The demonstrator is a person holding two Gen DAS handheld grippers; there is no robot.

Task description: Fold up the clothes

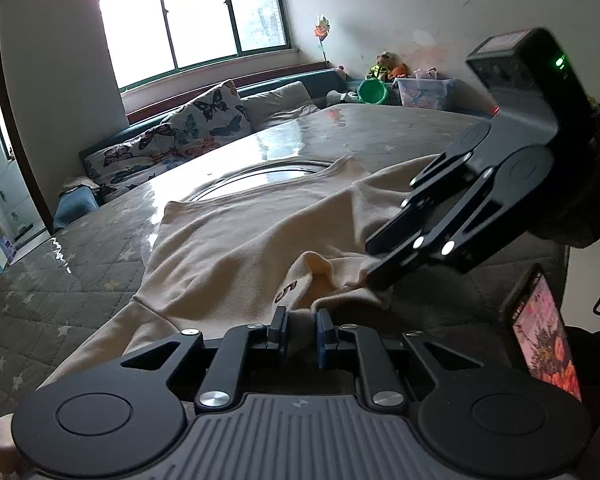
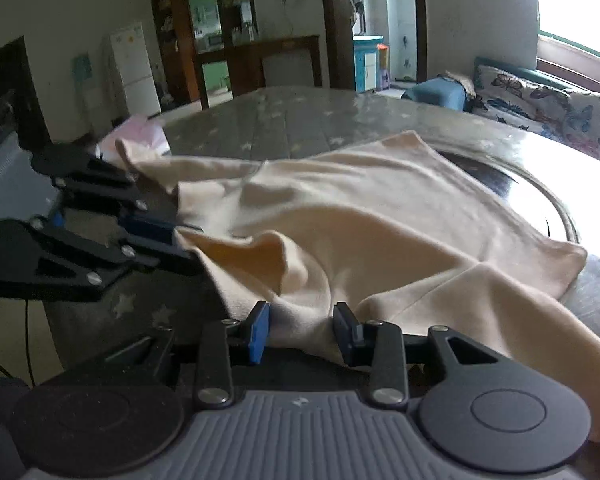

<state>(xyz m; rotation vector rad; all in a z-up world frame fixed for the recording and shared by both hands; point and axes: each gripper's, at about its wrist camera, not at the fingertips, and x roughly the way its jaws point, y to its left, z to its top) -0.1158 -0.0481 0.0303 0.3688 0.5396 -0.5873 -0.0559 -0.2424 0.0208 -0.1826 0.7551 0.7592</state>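
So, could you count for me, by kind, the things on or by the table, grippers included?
Beige garments: 1, the beige shirt
Pink cloths: 1, the pink cloth at the far edge
Phones: 1, the phone, screen lit
Grippers: 2, the left gripper and the right gripper, each with shirt fabric between its fingers
Total: 5

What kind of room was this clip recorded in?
Most likely a home living or dining room: a cushioned window bench with butterfly pillows, stuffed toys in the corner, and a white fridge beyond. A beige garment lies on the glass-topped table.
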